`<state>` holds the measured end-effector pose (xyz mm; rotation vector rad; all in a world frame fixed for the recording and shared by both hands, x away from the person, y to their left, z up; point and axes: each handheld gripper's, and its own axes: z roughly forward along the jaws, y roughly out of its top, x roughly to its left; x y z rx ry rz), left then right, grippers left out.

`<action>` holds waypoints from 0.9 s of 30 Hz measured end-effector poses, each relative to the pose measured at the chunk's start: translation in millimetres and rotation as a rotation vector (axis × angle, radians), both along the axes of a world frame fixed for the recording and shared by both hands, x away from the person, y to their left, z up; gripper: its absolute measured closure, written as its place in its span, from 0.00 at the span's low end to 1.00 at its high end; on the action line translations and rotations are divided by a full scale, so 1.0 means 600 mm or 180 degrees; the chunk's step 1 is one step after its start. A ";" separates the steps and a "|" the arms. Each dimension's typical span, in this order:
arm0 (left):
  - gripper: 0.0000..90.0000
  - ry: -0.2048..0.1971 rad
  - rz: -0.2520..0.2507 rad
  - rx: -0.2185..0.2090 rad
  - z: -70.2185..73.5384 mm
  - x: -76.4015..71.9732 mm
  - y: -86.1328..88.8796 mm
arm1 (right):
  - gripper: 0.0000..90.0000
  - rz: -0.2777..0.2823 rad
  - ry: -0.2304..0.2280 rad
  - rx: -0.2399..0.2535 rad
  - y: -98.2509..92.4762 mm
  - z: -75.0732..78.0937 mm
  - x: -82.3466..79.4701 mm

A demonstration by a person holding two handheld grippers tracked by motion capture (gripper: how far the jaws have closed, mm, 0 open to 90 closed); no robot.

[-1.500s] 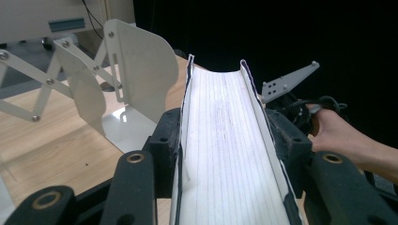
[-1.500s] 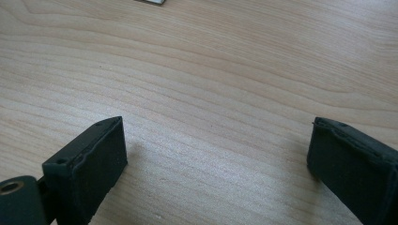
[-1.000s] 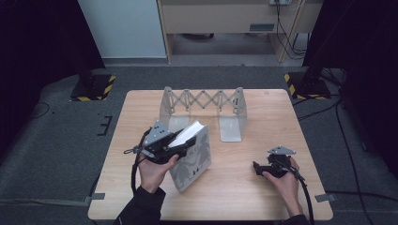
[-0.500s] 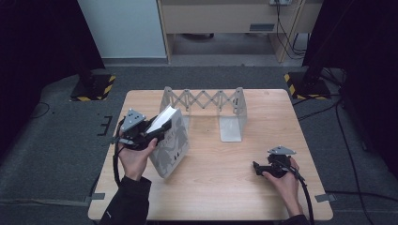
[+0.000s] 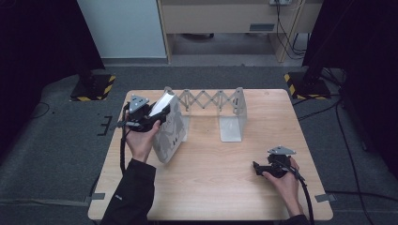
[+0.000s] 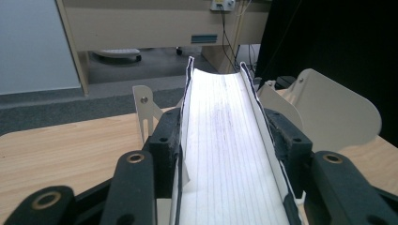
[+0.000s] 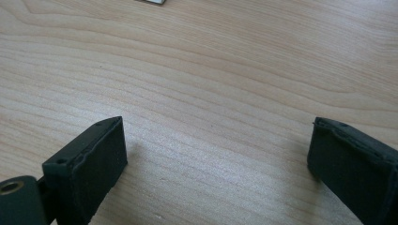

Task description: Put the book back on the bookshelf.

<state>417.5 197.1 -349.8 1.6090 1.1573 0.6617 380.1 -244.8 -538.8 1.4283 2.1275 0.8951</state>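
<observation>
With the left claw clamped on a book near the table's left edge and the right claw open, we next slot it into the rack.

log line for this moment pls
left gripper: shut on book | book: near expanding rack left end | right gripper: open, over table

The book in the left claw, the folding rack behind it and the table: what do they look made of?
The book looks like paper: white pages stacked edge-on, between thin dark-edged covers, probably card. The folding rack looks like pale painted metal or plastic: thin flat end plates and criss-cross bars with a matte sheen. The table looks like light wood or wood-look laminate, with visible grain lines.
</observation>
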 end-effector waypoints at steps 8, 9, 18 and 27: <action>0.58 -0.0003 0.0172 0.0037 -0.009 0.045 -0.018 | 0.06 0.0000 0.0000 0.0000 0.000 0.000 0.000; 0.58 -0.0022 0.0191 0.0064 -0.010 0.051 -0.020 | 0.06 0.0000 -0.0001 0.0000 0.000 0.000 0.000; 0.58 0.0047 0.0284 0.0016 -0.015 0.083 -0.032 | 0.06 0.0002 0.0001 0.0002 0.000 0.000 0.000; 0.58 0.0067 0.0355 0.0085 -0.024 0.112 -0.054 | 0.06 -0.0005 0.0000 0.0003 0.000 0.000 0.000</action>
